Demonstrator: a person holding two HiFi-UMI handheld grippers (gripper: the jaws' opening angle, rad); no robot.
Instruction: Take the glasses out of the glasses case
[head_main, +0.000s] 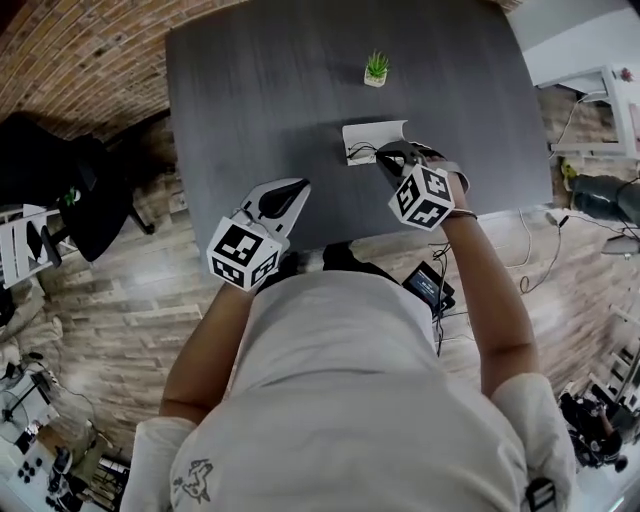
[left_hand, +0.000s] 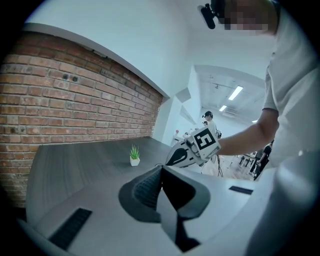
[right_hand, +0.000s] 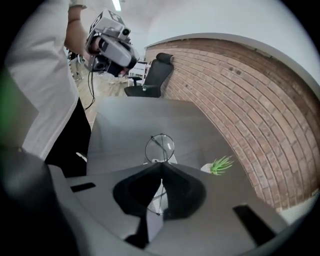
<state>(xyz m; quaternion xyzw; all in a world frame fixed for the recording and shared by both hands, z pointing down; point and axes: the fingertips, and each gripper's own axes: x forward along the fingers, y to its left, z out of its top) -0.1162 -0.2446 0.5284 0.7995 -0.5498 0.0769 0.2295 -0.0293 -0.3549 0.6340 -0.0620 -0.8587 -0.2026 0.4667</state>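
The glasses (right_hand: 160, 148) are pinched in the right gripper (right_hand: 161, 182). Its jaws are pressed together on the thin wire frame, and one round lens pokes out past the tips. A grip on the frame rather than the lens likely keeps the glass from smudging or slipping.

Just beyond the lens lies the white case (head_main: 372, 135), open on the table (head_main: 260, 90). The glasses look clear of it, though the head view is too small to be sure.

The left gripper (left_hand: 161, 172) hangs near the table's front edge, well apart from the case. Its jaws are closed on nothing, probably parked there to stay out of the way. A small plant (head_main: 376, 68) stands farther back, clear of the work.
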